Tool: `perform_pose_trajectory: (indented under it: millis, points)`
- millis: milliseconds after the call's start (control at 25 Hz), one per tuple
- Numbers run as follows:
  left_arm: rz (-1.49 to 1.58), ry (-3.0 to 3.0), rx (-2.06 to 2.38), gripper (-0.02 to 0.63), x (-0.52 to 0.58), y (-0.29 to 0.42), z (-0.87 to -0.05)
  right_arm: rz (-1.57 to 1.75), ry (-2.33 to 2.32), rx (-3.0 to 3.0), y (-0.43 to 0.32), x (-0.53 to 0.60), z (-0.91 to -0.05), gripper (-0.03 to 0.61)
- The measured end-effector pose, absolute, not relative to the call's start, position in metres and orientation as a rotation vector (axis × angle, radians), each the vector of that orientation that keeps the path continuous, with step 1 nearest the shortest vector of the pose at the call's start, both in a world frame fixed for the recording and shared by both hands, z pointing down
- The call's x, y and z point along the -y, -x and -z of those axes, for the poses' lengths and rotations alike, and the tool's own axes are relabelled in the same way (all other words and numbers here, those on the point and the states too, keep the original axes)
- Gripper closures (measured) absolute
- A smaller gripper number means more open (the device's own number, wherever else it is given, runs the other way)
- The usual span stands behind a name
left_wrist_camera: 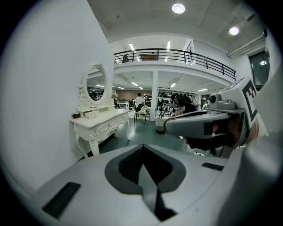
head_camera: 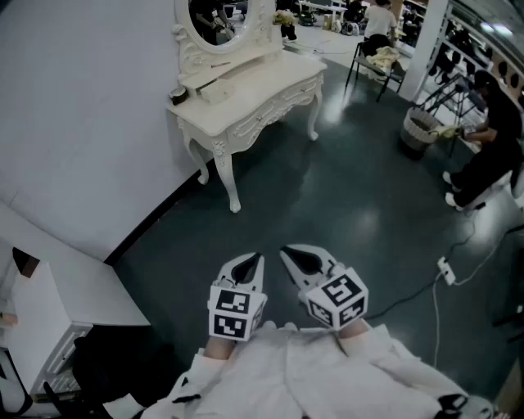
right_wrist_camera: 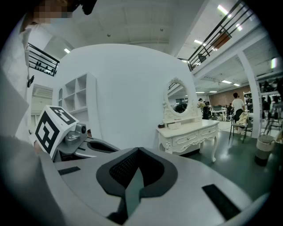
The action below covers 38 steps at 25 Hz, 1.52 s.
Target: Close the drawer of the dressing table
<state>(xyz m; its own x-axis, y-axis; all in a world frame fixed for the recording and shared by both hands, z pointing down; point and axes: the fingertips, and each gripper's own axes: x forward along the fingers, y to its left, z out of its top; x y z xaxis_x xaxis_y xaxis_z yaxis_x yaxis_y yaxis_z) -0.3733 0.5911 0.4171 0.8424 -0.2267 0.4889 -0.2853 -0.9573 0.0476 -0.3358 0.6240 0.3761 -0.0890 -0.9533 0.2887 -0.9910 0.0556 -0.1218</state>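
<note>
The white dressing table [head_camera: 246, 90] stands against the wall at the far side of the dark floor, with an oval mirror [head_camera: 221, 20] on top. Its drawer fronts [right_wrist_camera: 194, 137] look flush with the table front. Both grippers hang low in the head view, well short of the table. My left gripper [head_camera: 255, 260] is shut and holds nothing, and so does my right gripper [head_camera: 286, 254] beside it. In the left gripper view the shut jaws [left_wrist_camera: 143, 152] point toward the table [left_wrist_camera: 99, 126]. In the right gripper view the closed jaws [right_wrist_camera: 138, 152] aim left of the table.
A white shelf unit [head_camera: 41, 311] stands close on my left by the wall. A chair [head_camera: 377, 61], a round bin [head_camera: 419, 131] and a seated person [head_camera: 491, 139] are at the far right. A cable with a power strip [head_camera: 446, 270] lies on the floor to the right.
</note>
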Motion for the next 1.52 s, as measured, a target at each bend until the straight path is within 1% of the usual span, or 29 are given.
perform_pose_trajectory:
  millis: [480, 640, 1120, 1160, 1200, 1240, 1400, 1440, 1520]
  points:
    - [-0.738, -2.898, 0.404, 0.607, -0.594, 0.368, -0.416, -0.436, -2.007, 2.175, 0.334, -0.625, -0.380, 0.571]
    - [-0.639, -2.912, 0.381, 0.607, -0.602, 0.367, -0.407, -0.457, -2.044, 2.183, 0.332, -0.632, -0.380, 0.571]
    - [-0.672, -2.896, 0.465, 0.601, -0.616, 0.355, -0.417, -0.472, -2.138, 2.121, 0.299, -0.649, -0.384, 0.568]
    - [-0.679, -2.888, 0.457, 0.590, -0.620, 0.353, -0.419, -0.495, -2.137, 2.122, 0.299, -0.651, -0.386, 0.568]
    - [-0.681, -2.880, 0.452, 0.557, -0.624, 0.351, -0.420, -0.516, -2.132, 2.123, 0.299, -0.654, -0.389, 0.568]
    - [-0.678, -2.873, 0.454, 0.537, -0.626, 0.350, -0.420, -0.527, -2.128, 2.125, 0.300, -0.656, -0.390, 0.568]
    - [-0.651, -2.868, 0.480, 0.512, -0.625, 0.347, -0.415, -0.496, -2.107, 2.136, 0.307, -0.658, -0.390, 0.565]
    - [-0.645, -2.865, 0.484, 0.509, -0.625, 0.345, -0.413, -0.489, -2.095, 2.142, 0.308, -0.658, -0.390, 0.549]
    - [-0.637, -2.857, 0.486, 0.505, -0.624, 0.342, -0.412, -0.490, -2.078, 2.151, 0.308, -0.658, -0.391, 0.458]
